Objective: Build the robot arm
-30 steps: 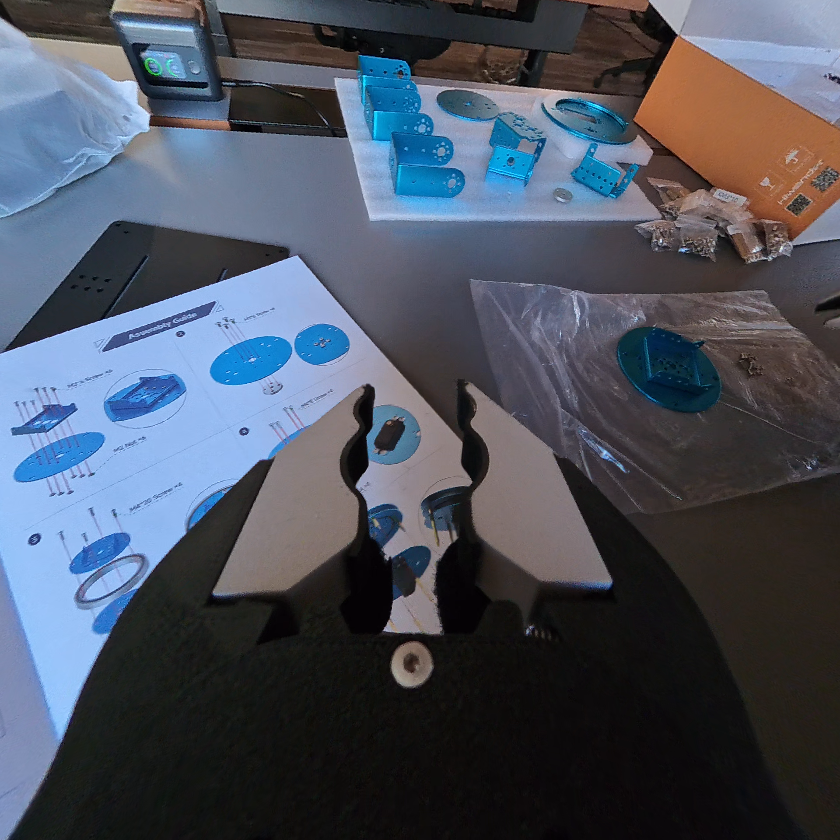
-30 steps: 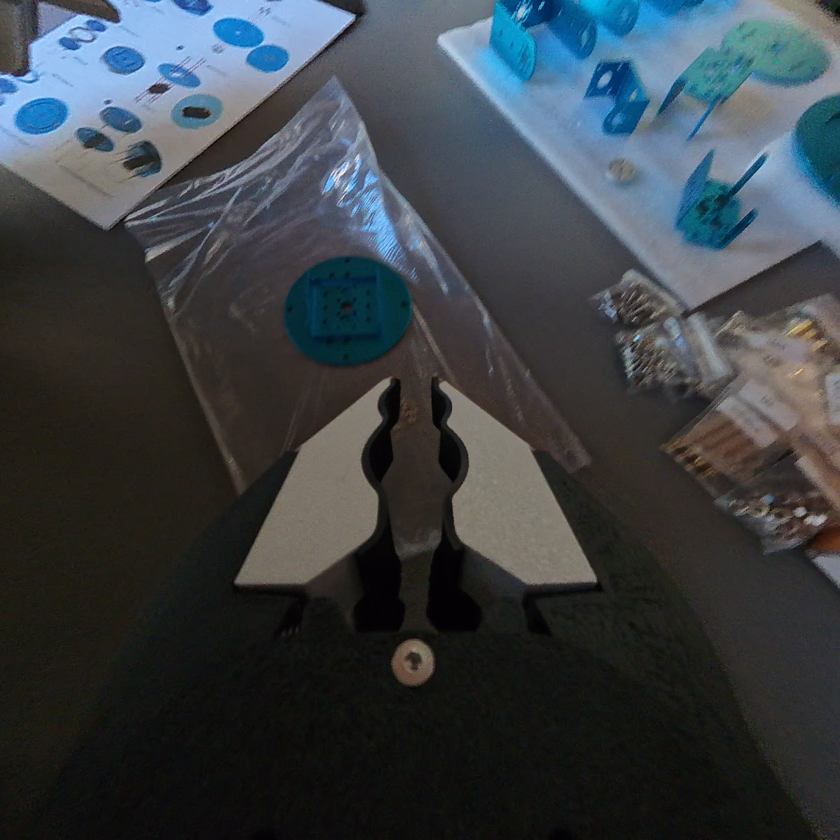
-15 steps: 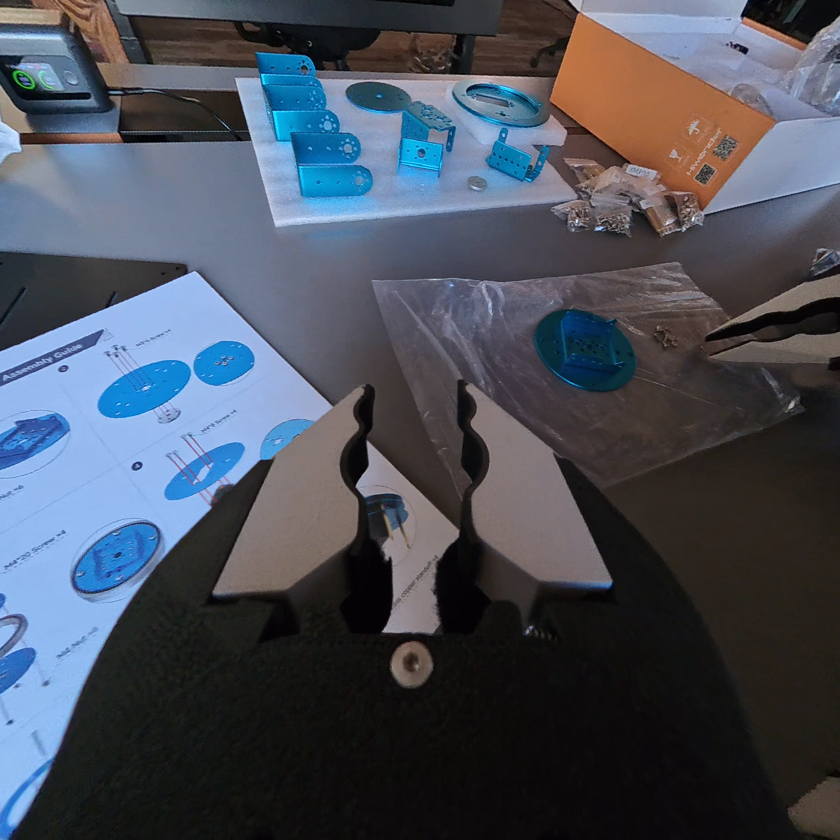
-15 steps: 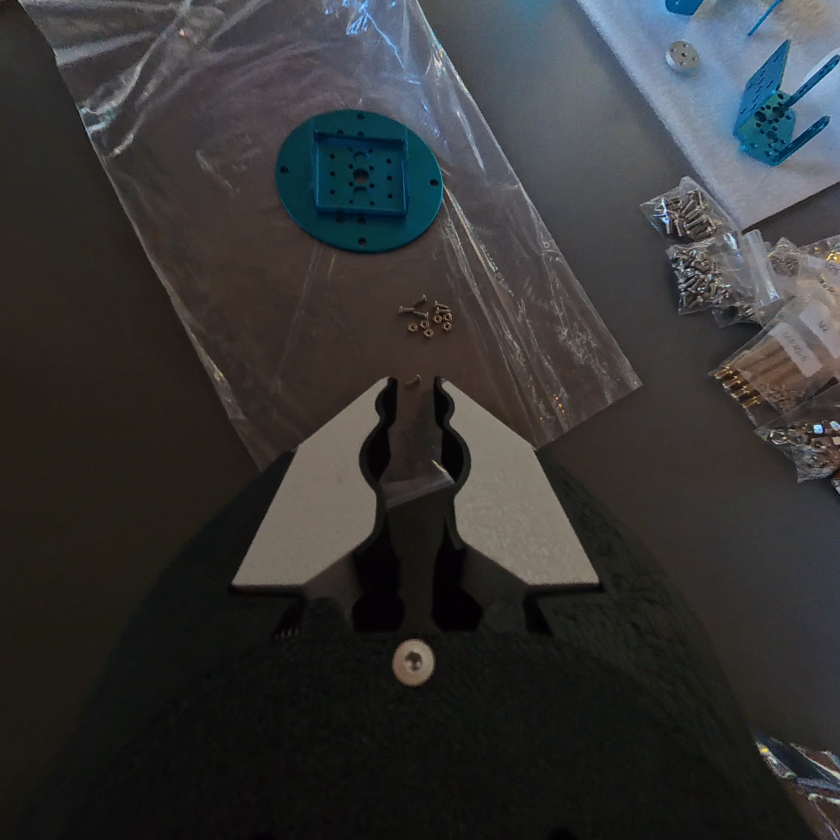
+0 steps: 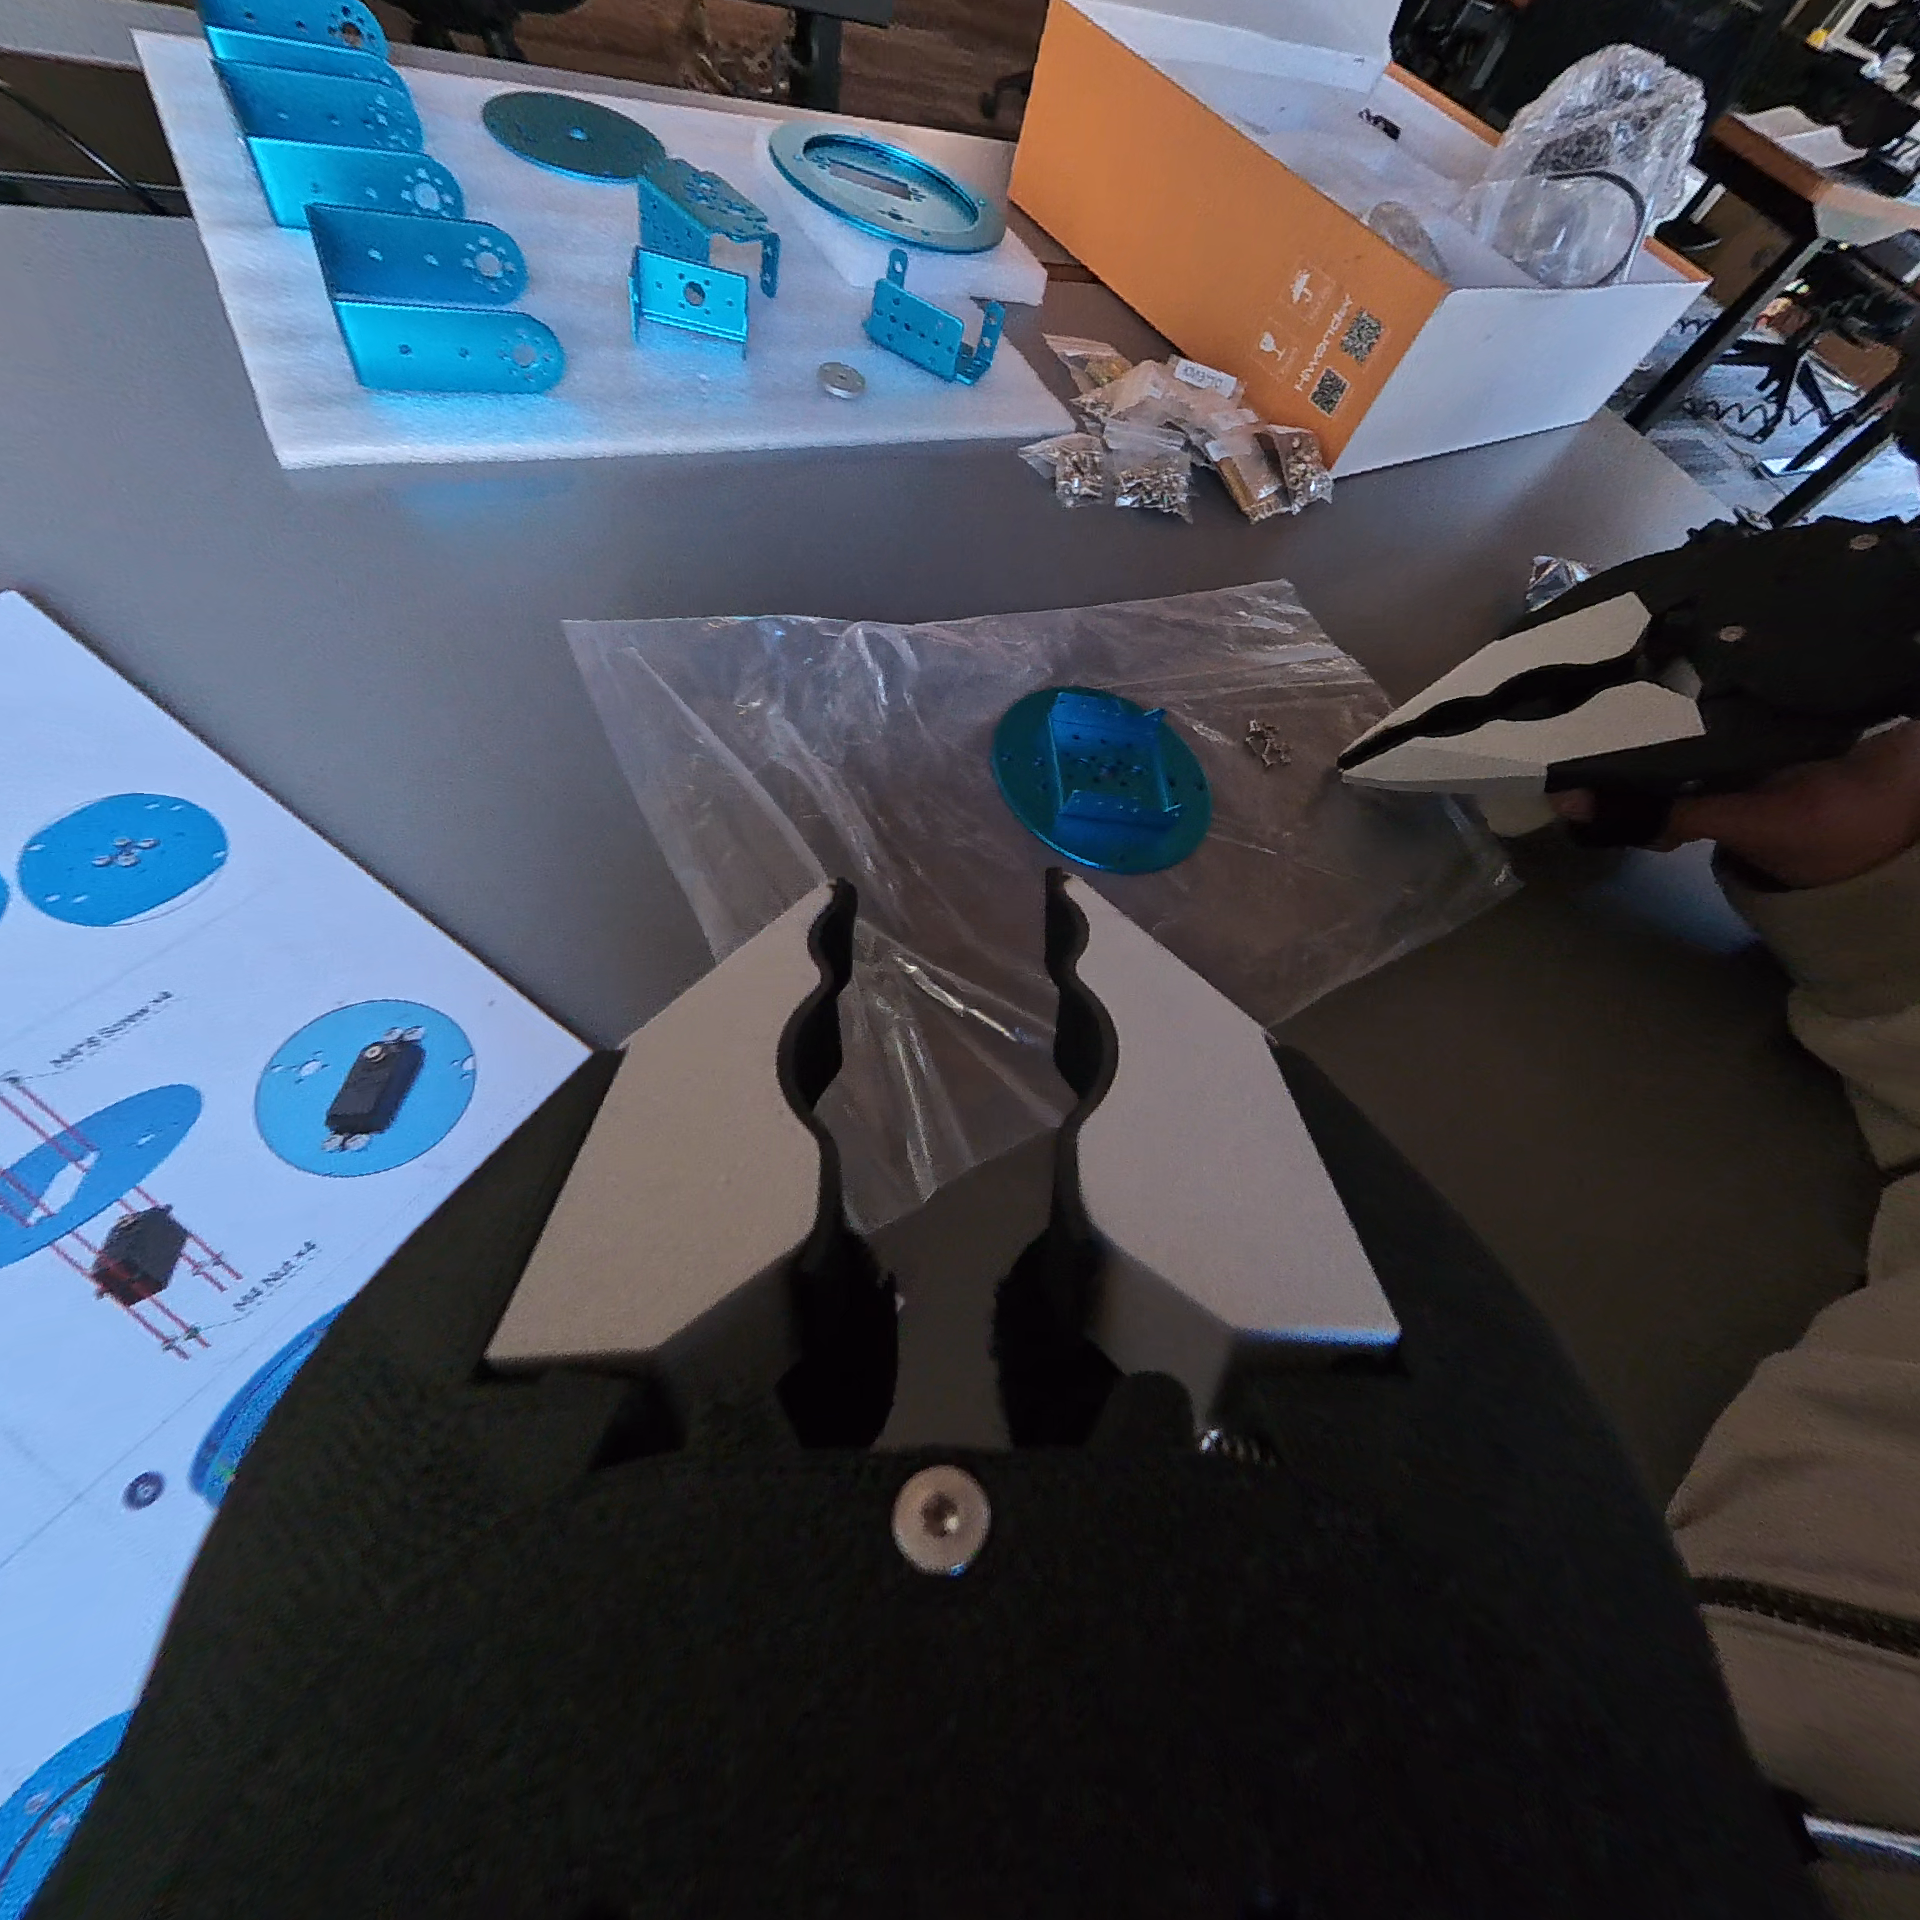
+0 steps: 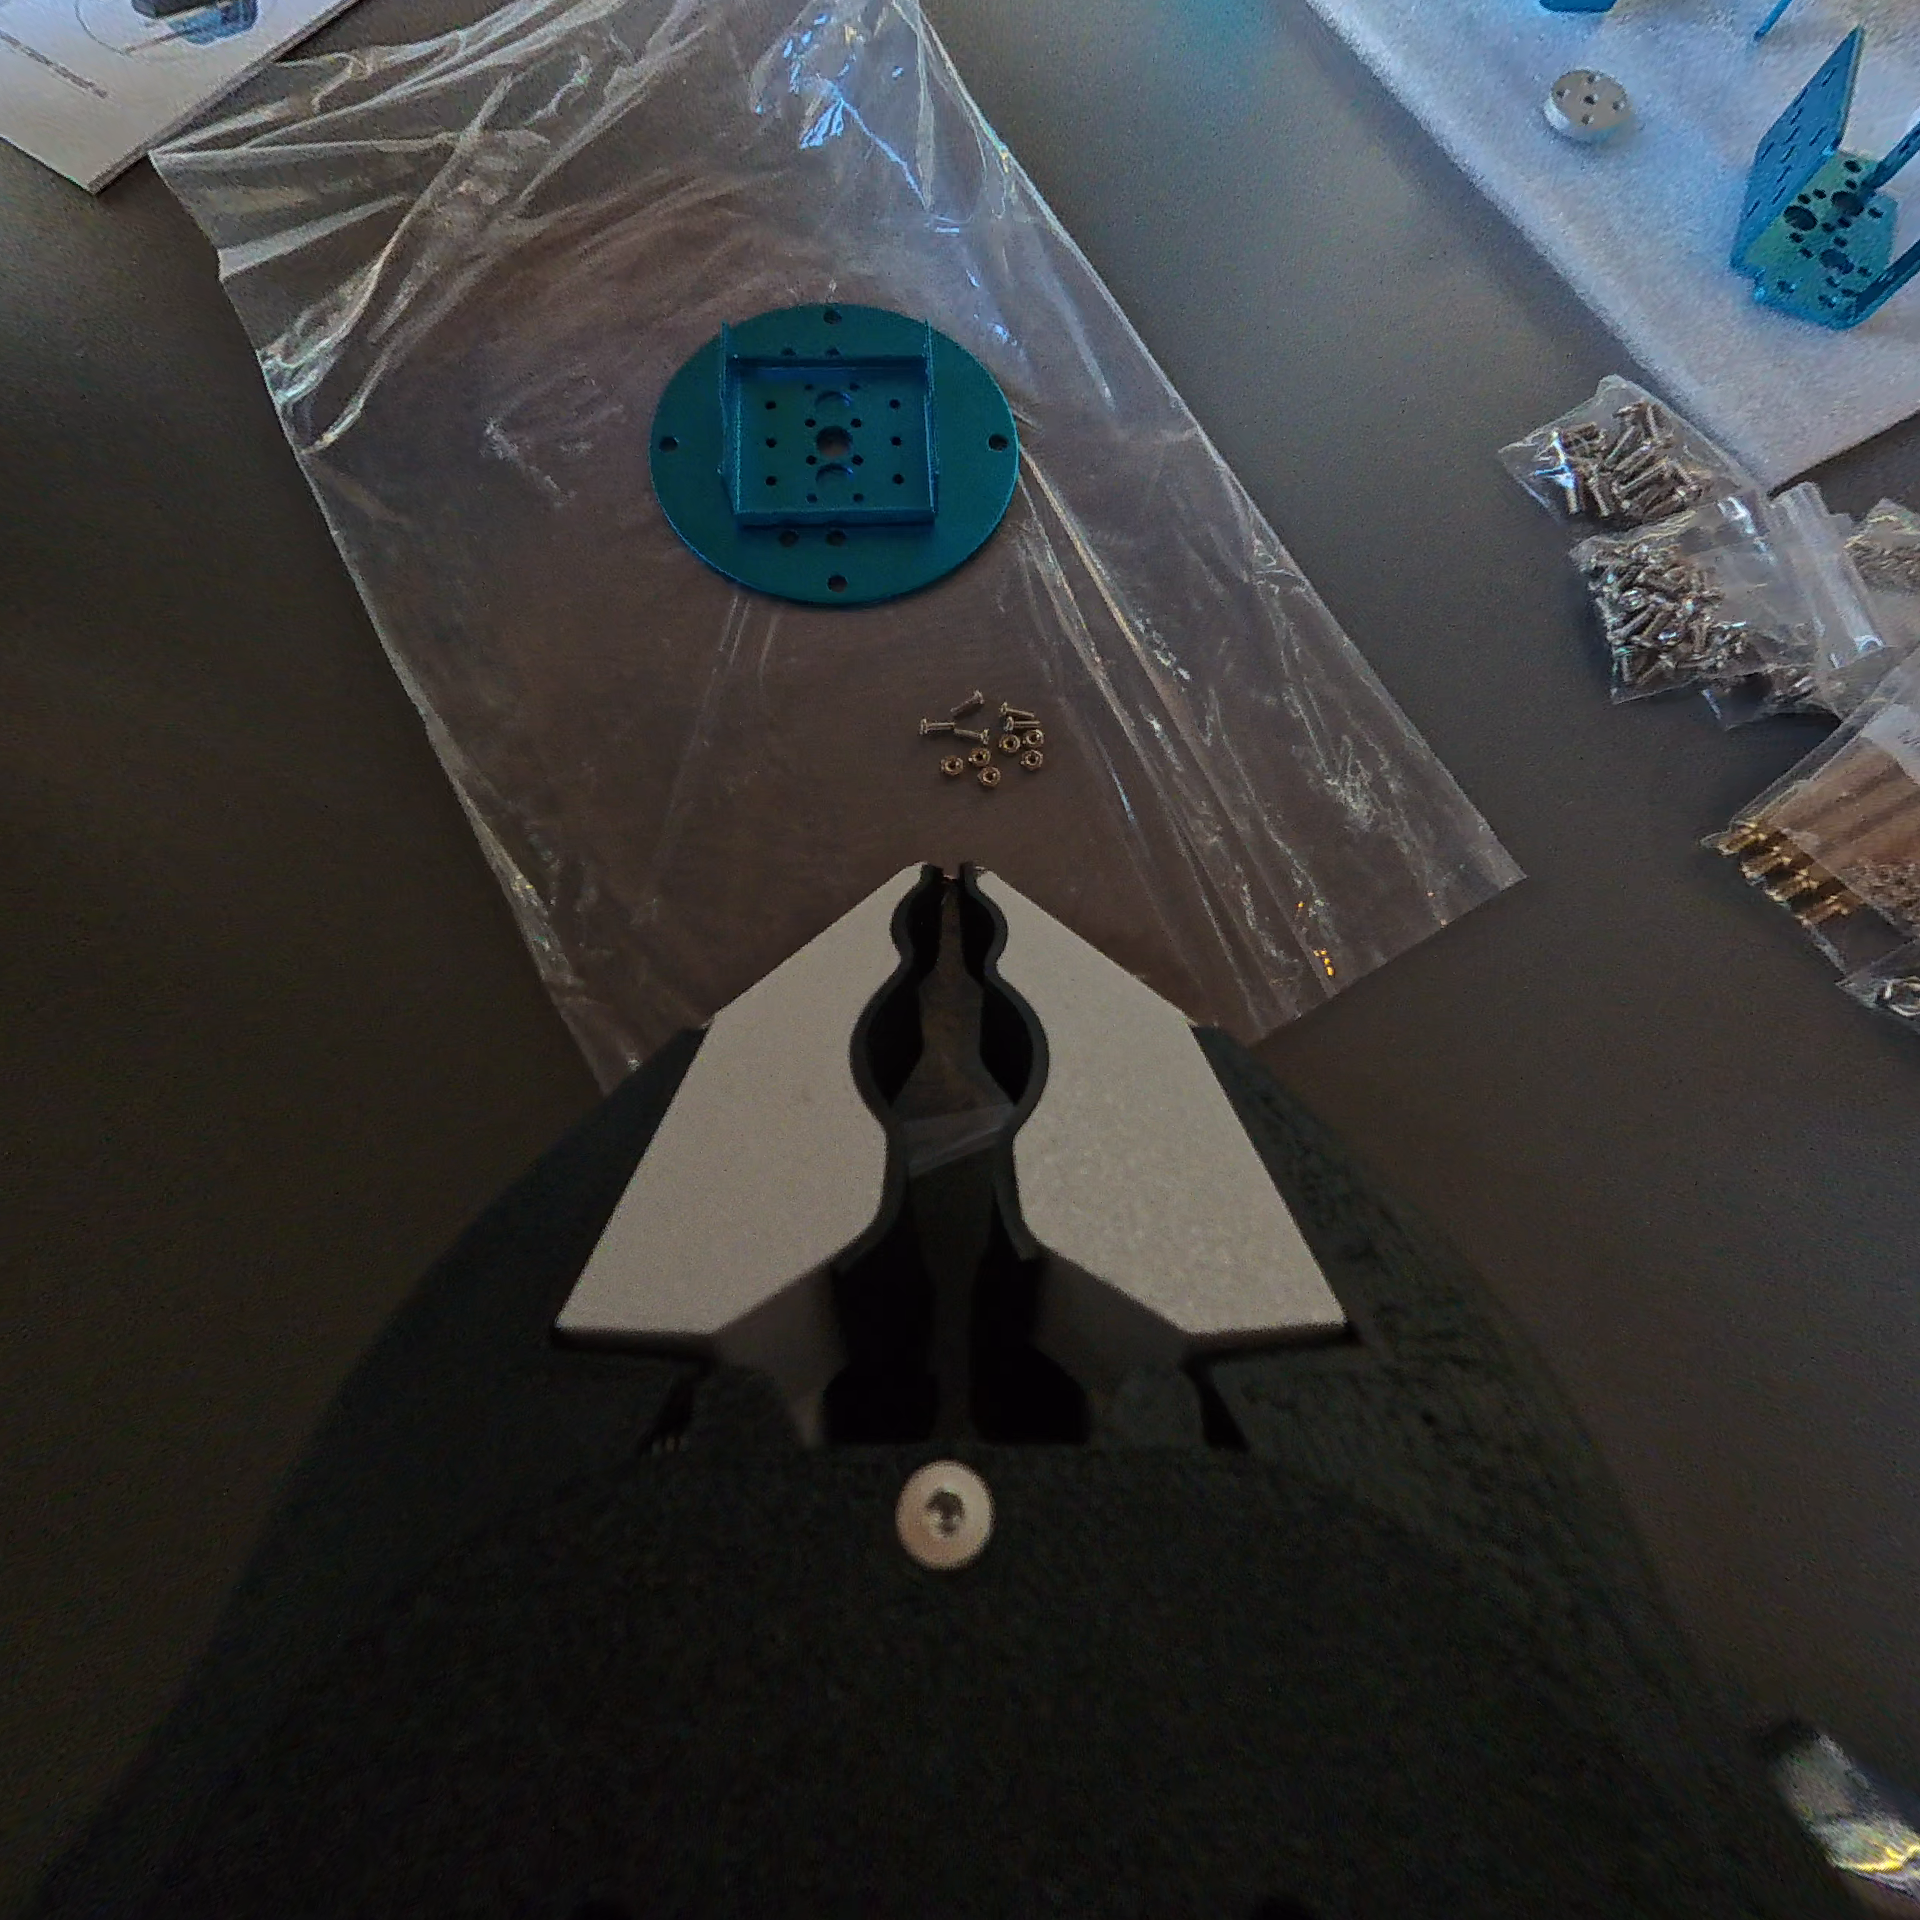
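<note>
Our right gripper [image 6: 948, 871] is pinched nearly closed over the clear bag [image 6: 520, 312], with loose screws and nuts [image 6: 987, 743] at twelve o'clock and the blue disc [image 6: 831, 457] beyond, while we hold our left gripper [image 5: 951, 894] spread and empty.

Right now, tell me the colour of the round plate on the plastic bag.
Blue-teal round plate, clearest in the right wrist view.

A teal round plate [image 6: 831, 462] dotted with holes lies on a clear crinkled plastic bag [image 6: 582, 312]. Beside it sit silver and brass-coloured screws and nuts [image 6: 987, 743]. The table [image 6: 156, 727] is plain dark grey
</note>
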Motion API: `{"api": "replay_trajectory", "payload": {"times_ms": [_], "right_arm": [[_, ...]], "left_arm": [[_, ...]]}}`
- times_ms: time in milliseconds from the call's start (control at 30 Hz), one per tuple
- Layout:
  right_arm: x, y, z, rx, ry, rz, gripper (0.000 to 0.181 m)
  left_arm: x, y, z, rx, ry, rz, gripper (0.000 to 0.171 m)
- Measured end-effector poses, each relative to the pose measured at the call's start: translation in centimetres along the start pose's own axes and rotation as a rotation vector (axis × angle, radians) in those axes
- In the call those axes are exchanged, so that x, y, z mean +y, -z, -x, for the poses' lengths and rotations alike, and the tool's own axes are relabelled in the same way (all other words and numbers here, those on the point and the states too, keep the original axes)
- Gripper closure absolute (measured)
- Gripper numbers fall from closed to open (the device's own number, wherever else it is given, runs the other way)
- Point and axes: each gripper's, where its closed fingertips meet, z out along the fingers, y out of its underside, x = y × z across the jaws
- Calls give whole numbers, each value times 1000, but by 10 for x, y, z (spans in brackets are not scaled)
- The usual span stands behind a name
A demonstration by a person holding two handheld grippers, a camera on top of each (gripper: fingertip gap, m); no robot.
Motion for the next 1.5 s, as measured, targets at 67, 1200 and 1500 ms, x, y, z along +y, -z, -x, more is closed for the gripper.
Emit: {"api": "replay_trajectory", "payload": {"times_ms": [67,1200,1500], "right_arm": [[0,0,0,4,10,-2,179],[-130,32,81,-534,-195,-675,181],[-135,39,84,-753,-382,-722,181]], "left_arm": [[1,-2,-3,13,1,6,136],[-24,-34,-126,857,329,-116,167],[-32,-26,-125,821,238,-204,166]]}}
